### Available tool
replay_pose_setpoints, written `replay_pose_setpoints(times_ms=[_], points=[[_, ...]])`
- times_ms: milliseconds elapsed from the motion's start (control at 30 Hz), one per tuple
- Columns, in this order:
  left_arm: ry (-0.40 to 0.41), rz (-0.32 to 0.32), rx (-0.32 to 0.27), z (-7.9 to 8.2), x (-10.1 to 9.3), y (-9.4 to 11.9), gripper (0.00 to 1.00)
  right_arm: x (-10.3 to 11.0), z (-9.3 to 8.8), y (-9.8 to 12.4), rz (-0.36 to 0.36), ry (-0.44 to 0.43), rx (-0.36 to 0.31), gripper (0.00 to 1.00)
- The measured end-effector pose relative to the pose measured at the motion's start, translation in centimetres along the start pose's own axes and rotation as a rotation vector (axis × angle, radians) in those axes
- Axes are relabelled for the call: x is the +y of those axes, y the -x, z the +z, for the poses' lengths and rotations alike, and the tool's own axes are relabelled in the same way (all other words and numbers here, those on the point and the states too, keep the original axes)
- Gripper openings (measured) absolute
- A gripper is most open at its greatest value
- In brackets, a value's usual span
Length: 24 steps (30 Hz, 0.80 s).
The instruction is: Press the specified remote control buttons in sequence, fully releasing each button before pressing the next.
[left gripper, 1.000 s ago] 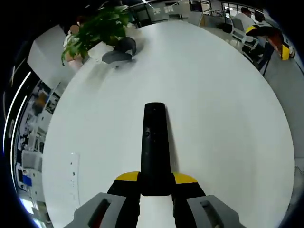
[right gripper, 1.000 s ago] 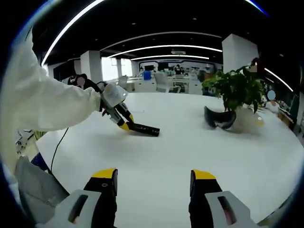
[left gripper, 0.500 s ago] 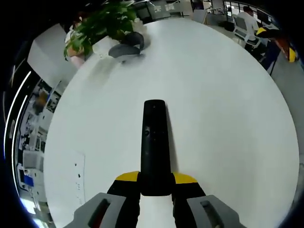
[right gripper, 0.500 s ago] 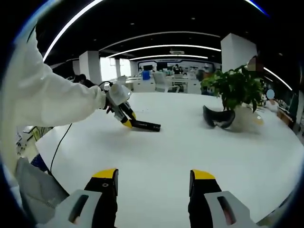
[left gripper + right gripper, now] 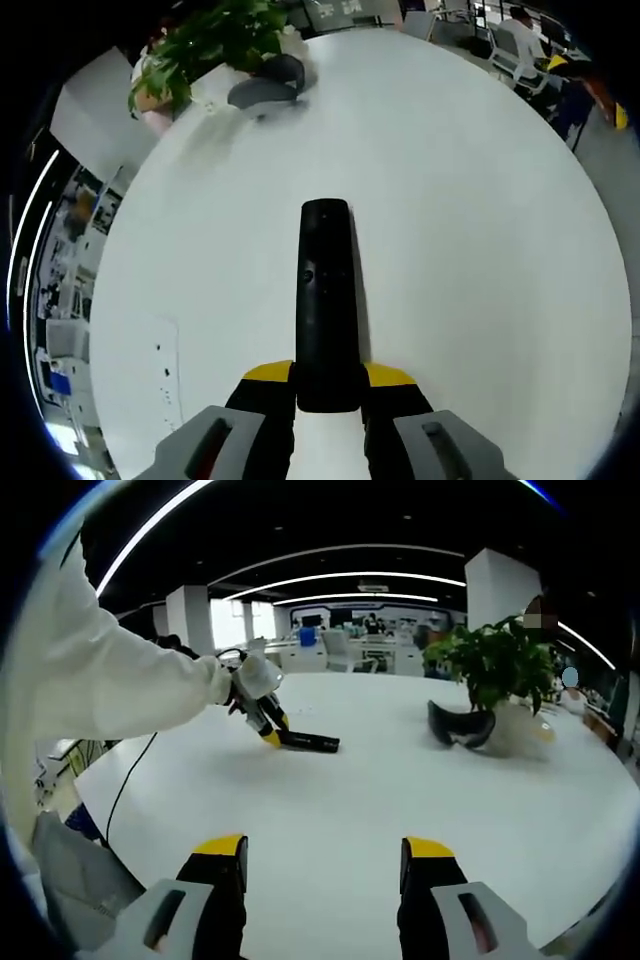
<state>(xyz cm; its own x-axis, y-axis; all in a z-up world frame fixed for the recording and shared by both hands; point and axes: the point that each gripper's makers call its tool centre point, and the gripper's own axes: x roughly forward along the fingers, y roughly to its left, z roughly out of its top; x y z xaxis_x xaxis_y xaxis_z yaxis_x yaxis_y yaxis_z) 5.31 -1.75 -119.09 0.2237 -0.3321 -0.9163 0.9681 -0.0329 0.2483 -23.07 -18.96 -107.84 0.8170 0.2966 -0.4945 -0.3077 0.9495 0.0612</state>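
Observation:
A long black remote control sticks forward from my left gripper, whose yellow-tipped jaws are shut on its near end. It hangs just above the white round table, buttons facing up. From the right gripper view the same remote is seen far off at the left, held low over the table by the left gripper and a white sleeve. My right gripper stands open over the near table edge, nothing between its fingers.
A potted green plant and a dark headset-like object sit at the table's far right side, also seen as the plant and headset. Office desks and people are beyond. A cable hangs at the left.
The left gripper has carried the remote slightly farther across the table; in the right gripper view it sits a little farther off. The right gripper stays open and still.

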Motion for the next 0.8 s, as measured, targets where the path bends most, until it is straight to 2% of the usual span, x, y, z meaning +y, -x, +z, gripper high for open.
replay_pose_setpoints(times_ms=[33,100,233,267,333,400,433,467,500,533,567,600,767,800], points=[[-0.001,-0.002,-0.028,0.4,0.0,-0.1,0.24,-0.1,0.0,0.0,-0.002,-0.001,0.001,0.6],[0.011,-0.013,-0.014,0.1,0.0,-0.1,0.24,-0.1,0.0,0.0,-0.003,-0.004,-0.001,0.6],[0.03,-0.022,-0.027,-0.1,0.2,-0.1,0.24,0.0,0.1,0.0,0.0,-0.001,-0.004,0.6],[0.06,-0.025,-0.035,-0.1,0.2,-0.2,0.24,0.0,0.1,0.0,0.0,-0.001,-0.005,0.6],[0.057,-0.032,-0.07,-0.2,0.3,-0.1,0.24,0.0,0.1,0.0,0.001,0.0,-0.005,0.6],[0.059,0.016,-0.105,-0.1,0.9,0.0,0.29,0.1,0.1,0.1,0.003,0.001,-0.008,0.6],[0.082,0.05,-0.163,0.6,1.4,-0.1,0.33,0.1,0.1,0.1,0.004,0.002,-0.007,0.6],[0.114,0.046,-0.176,0.5,1.1,-0.1,0.36,0.1,0.1,0.1,0.004,0.004,-0.006,0.6],[0.13,0.048,-0.165,0.3,1.1,-0.1,0.36,0.1,0.1,0.1,0.004,0.004,-0.006,0.6],[0.16,0.047,-0.179,0.4,1.1,-0.2,0.36,0.1,0.1,0.0,0.004,0.003,-0.008,0.6],[0.154,0.054,-0.172,0.3,1.2,-0.2,0.38,0.1,0.1,0.0,0.003,0.001,-0.008,0.6],[0.199,0.073,-0.201,0.6,1.3,-0.3,0.4,0.1,0.1,0.0,0.003,0.0,-0.007,0.6],[0.351,0.125,-0.221,-0.3,1.9,-0.1,0.51,0.1,0.2,0.1,0.005,0.003,-0.011,0.6],[0.404,0.125,-0.224,-0.6,1.8,0.0,0.52,0.1,0.2,0.1,0.004,0.003,-0.012,0.6]])
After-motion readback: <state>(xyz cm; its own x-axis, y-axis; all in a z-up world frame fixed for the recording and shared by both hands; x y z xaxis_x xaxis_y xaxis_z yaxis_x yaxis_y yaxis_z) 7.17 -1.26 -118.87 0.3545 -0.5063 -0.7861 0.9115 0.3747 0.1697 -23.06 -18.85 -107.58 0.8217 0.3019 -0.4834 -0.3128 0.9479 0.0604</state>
